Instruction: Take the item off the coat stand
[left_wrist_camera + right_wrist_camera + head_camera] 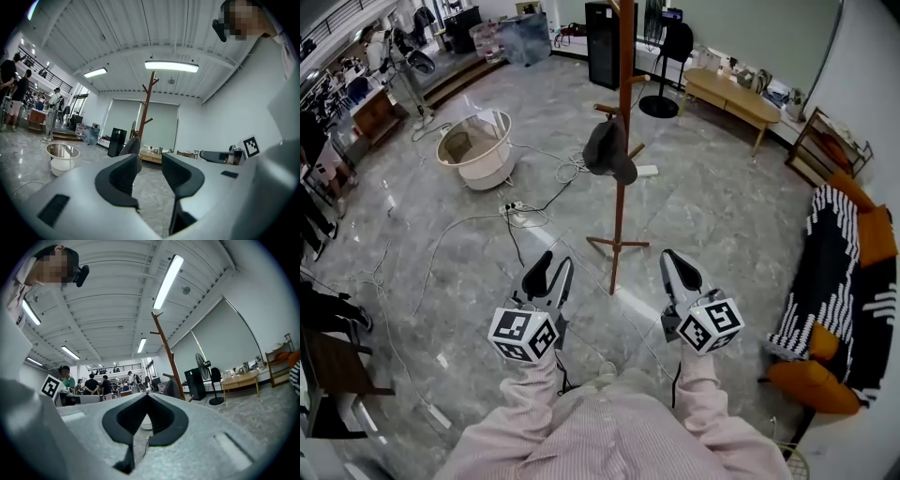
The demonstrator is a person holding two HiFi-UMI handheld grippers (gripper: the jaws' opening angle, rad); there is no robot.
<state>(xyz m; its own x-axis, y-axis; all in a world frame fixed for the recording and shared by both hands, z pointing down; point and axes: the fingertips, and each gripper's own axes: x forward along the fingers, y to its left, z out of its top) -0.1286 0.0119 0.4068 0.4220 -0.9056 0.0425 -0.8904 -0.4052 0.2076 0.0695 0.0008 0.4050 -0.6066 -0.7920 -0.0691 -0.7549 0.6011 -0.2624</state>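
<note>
From the head view, your left gripper point(555, 262) and your right gripper point(670, 258) are held out side by side over the grey marble floor point(722, 216), both well short of the tall brown wooden coat stand point(624, 112). The dark grey hat point(607, 150), which may be a cap, hangs on a low peg at the stand's left side, with neither gripper near it. A round white tub point(476, 148) sits farther off to the left.

In the left gripper view, your black pads point(123, 174) stand partly apart with only floor showing in the gap, so nothing is gripped. The coat stand point(149, 108) rises beyond them and the hat point(131, 146) shows just above the left pad.

In the right gripper view, your fingertips point(140, 401) meet at a point, closed on nothing. The coat stand point(165, 350) leans up to the right of them, with the hat point(171, 389) low on it.
</note>
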